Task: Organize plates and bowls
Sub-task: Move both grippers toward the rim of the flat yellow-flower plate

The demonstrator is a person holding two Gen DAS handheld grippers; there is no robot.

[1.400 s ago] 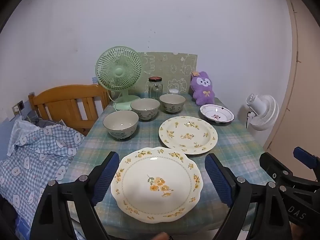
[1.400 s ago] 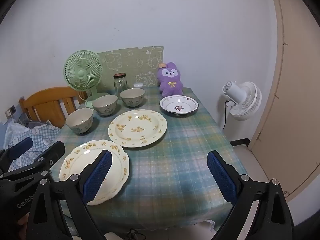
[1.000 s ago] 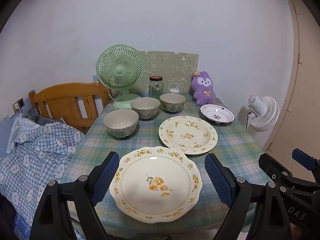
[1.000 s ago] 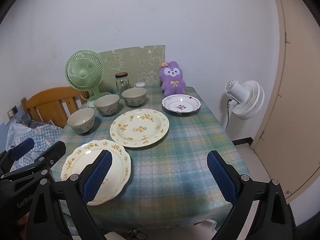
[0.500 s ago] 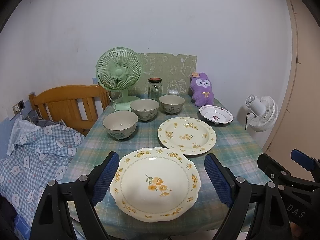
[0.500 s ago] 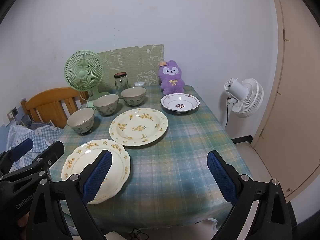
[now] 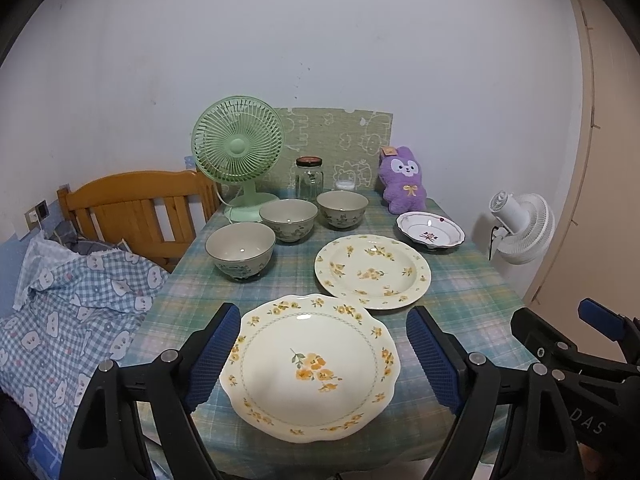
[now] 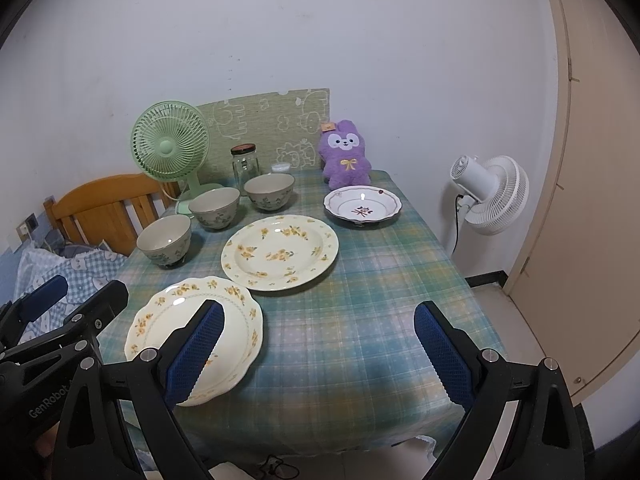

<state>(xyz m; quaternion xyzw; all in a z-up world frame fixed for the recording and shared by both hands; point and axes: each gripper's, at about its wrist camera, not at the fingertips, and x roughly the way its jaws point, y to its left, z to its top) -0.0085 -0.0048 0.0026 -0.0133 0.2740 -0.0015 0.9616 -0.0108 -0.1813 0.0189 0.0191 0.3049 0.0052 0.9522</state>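
A scalloped cream plate with orange flowers lies at the table's near edge; my left gripper is open, its blue pads either side of it in view, held above. Behind it lies a round yellow-flowered plate, a small white dish with a red motif and three grey-green bowls. My right gripper is open and empty over the bare near-right cloth; the scalloped plate is to its left, the round plate beyond.
A green desk fan, glass jar and purple plush stand at the table's back. A wooden chair and checked bedding are left. A white fan and door are right.
Both views have only drifted slightly. No dish has moved and both grippers have stayed open.
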